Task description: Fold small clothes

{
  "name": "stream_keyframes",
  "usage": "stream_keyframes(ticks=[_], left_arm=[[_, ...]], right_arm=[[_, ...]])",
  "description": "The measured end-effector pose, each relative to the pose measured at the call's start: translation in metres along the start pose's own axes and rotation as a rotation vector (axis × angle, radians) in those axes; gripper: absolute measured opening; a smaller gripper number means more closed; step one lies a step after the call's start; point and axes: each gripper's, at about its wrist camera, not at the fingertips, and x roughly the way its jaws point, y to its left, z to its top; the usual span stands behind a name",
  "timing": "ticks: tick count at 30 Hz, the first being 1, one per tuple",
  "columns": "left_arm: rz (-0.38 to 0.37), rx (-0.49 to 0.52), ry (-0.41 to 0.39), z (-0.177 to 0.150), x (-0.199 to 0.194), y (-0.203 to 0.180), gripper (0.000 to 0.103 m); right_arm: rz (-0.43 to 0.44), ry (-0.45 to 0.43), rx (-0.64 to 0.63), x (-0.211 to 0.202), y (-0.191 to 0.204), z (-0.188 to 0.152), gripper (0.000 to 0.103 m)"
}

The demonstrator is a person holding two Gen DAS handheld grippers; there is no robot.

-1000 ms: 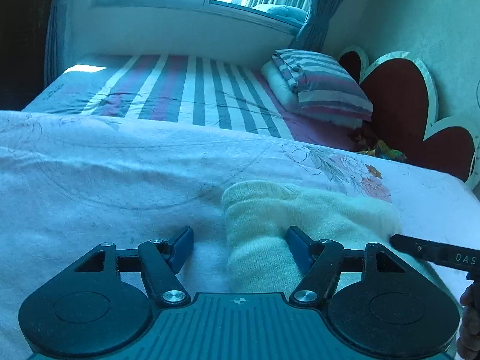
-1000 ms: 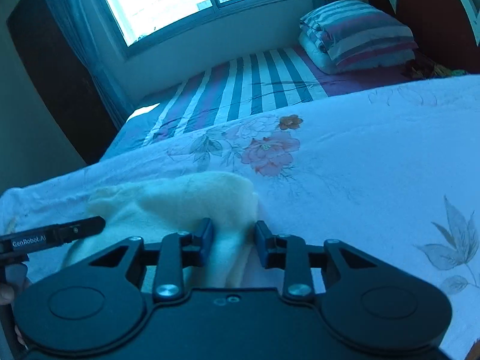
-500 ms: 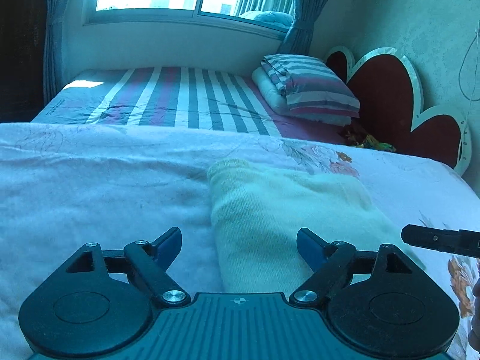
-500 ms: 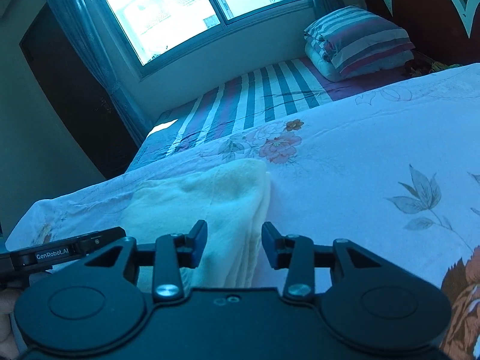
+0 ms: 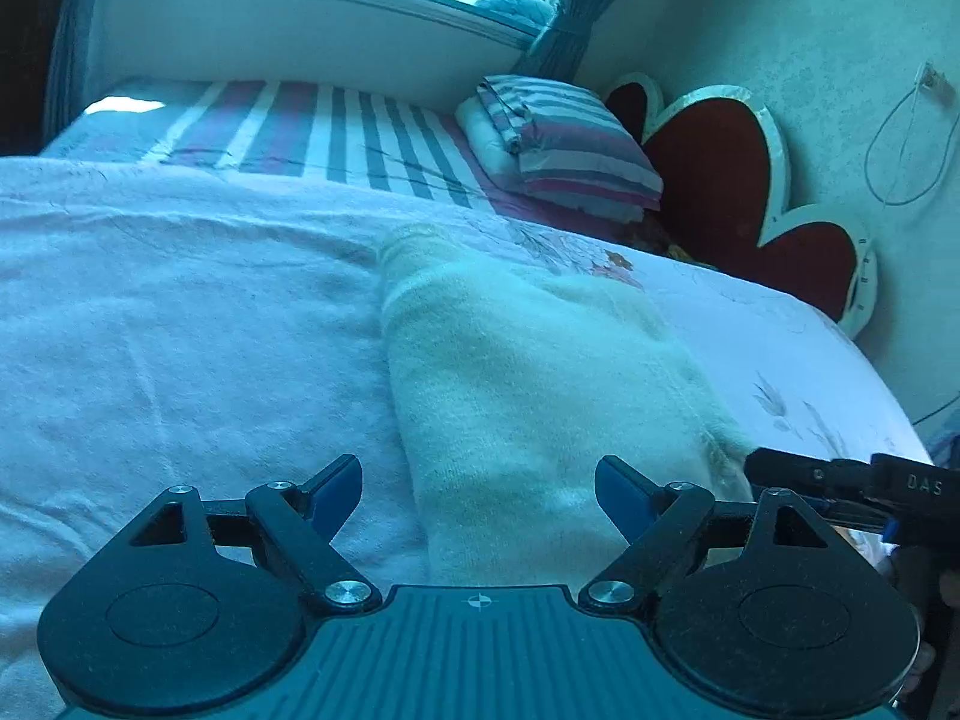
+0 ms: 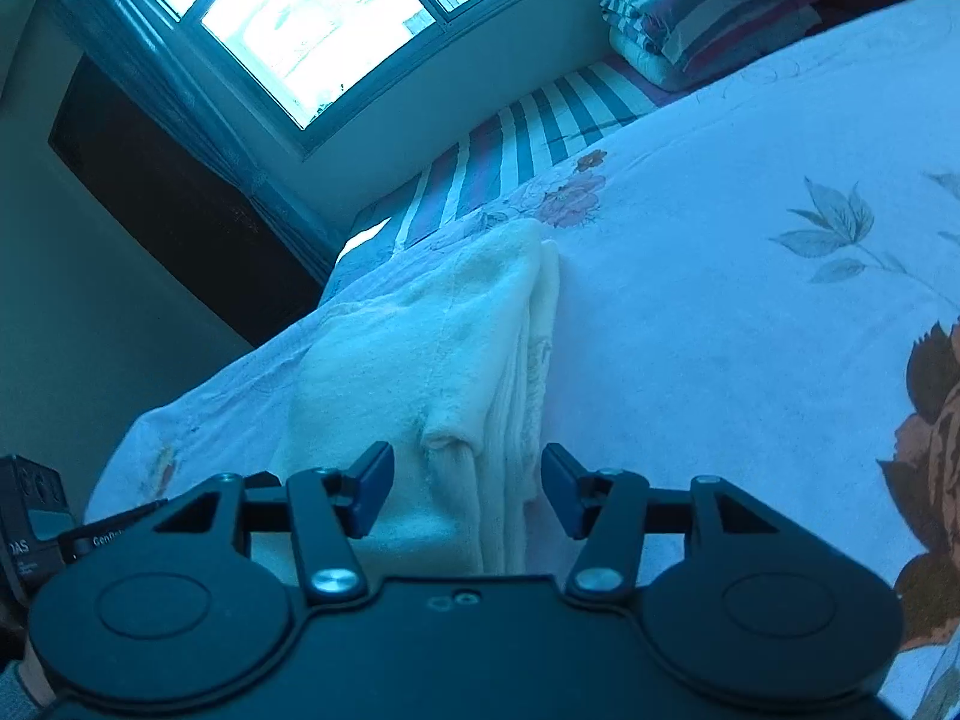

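A folded cream knitted garment (image 5: 528, 384) lies on the pale floral bedspread (image 5: 180, 324). My left gripper (image 5: 479, 487) stands wide open at the garment's near left edge, its blue pads clear of the cloth. In the right wrist view the same garment (image 6: 432, 348) shows its stacked folded layers along its right side. My right gripper (image 6: 467, 492) hangs over the near right end with its jaws opening. The cloth lies between the pads, which do not press on it. The right gripper's black finger (image 5: 840, 474) juts in at the left view's right edge.
A striped sheet (image 5: 336, 132) covers the far part of the bed under the window (image 6: 324, 18). A folded striped quilt on a pillow (image 5: 564, 144) rests against the red heart-shaped headboard (image 5: 738, 180). A dark doorway (image 6: 174, 198) stands at far left.
Both grippers drew back from the folded garment and let go of it. The left jaws spread wide. The right jaws widened from nearly shut on the cloth edge.
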Motion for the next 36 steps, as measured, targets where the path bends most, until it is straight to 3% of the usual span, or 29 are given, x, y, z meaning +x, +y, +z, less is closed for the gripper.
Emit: stream_keyframes(ticks=[2, 4, 10, 12, 16, 22, 27, 30, 33, 36], left_arm=[[-0.068, -0.032, 0.058, 0.000, 0.006, 0.008, 0.084], [-0.120, -0.067, 0.094, -0.002, 0.012, 0.016, 0.084], [-0.225, -0.166, 0.100, 0.001, 0.031, 0.030, 0.084], [-0.235, -0.161, 0.102, 0.003, 0.036, 0.029, 0.084], [-0.224, -0.147, 0.097, 0.007, 0.046, 0.027, 0.071], [-0.273, -0.187, 0.093, 0.014, 0.056, 0.036, 0.071], [-0.289, -0.189, 0.097, 0.016, 0.061, 0.037, 0.072], [-0.250, -0.134, 0.081, 0.013, 0.059, 0.027, 0.071], [-0.164, -0.059, 0.050, 0.011, 0.057, 0.010, 0.061], [-0.118, -0.033, 0.035, 0.016, 0.055, -0.003, 0.041]], right_arm=[[0.024, 0.001, 0.040, 0.002, -0.011, 0.004, 0.077], [0.079, 0.031, 0.086, 0.006, -0.023, 0.007, 0.081], [0.167, 0.097, 0.099, 0.026, -0.034, 0.013, 0.078], [0.175, 0.106, 0.087, 0.032, -0.033, 0.017, 0.078], [0.193, 0.119, 0.063, 0.039, -0.032, 0.023, 0.077], [0.225, 0.146, 0.002, 0.051, -0.025, 0.029, 0.075], [0.249, 0.153, -0.038, 0.059, -0.021, 0.031, 0.070], [0.233, 0.151, -0.049, 0.059, -0.025, 0.031, 0.052], [0.220, 0.139, -0.044, 0.059, -0.027, 0.029, 0.041], [0.187, 0.122, -0.095, 0.056, -0.016, 0.027, 0.035]])
